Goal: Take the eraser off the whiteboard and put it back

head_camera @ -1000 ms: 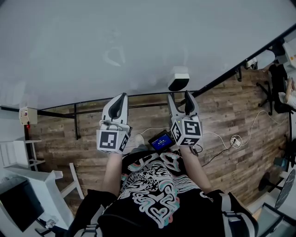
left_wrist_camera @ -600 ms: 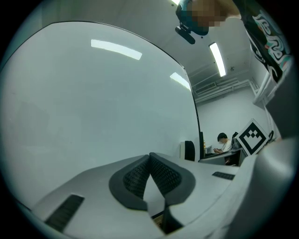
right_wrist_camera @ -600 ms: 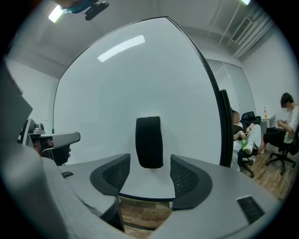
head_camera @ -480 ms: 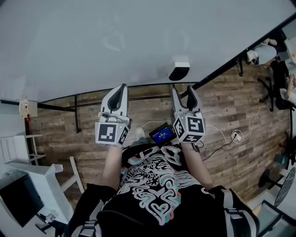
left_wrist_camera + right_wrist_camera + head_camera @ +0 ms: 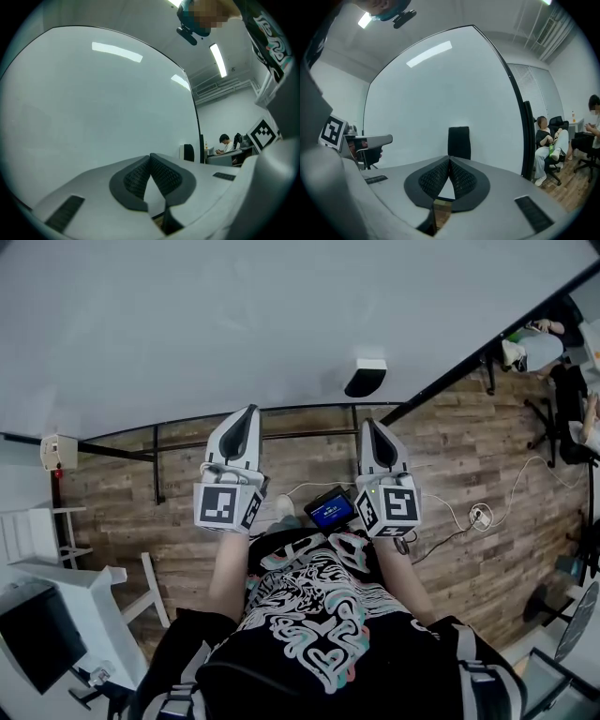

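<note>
**Eraser on board; both grippers empty**

The eraser (image 5: 365, 378) sits on the whiteboard (image 5: 234, 324), unheld. The right gripper (image 5: 372, 427), near the eraser, has just been closing its jaws on nothing. The left gripper (image 5: 248, 413) is clenched empty.

Judgement: any pickup needs the jaws reopened and moved forward.

Only the head view shows the gap to the eraser.

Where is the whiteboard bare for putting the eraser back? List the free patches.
The whiteboard is bare almost everywhere: the whole stretch left of the eraser and all of the surface above it. Right of the eraser, the room narrows toward the black frame. It is crowded only past that frame, around the chairs.
</note>
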The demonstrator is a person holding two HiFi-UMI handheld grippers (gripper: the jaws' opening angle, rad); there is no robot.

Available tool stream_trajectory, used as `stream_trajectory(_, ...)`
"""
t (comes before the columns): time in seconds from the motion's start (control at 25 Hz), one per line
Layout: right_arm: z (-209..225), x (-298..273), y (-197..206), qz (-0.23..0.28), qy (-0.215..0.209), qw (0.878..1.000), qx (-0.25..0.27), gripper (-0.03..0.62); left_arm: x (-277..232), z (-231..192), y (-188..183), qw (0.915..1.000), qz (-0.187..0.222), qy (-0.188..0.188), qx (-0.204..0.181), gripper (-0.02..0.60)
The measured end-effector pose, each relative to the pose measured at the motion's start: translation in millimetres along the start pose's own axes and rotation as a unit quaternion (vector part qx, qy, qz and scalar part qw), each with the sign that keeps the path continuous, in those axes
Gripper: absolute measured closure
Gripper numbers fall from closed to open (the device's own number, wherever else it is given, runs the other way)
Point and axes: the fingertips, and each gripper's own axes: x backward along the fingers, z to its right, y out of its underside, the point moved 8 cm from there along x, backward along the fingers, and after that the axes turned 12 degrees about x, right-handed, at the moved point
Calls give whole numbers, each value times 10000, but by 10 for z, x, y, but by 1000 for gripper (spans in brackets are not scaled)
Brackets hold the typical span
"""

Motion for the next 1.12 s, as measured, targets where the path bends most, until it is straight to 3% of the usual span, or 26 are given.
stream_trajectory(1.12,141,56,26,17,50,10000,-54,566,-59,73,96,9998,-159,-8,-107,560)
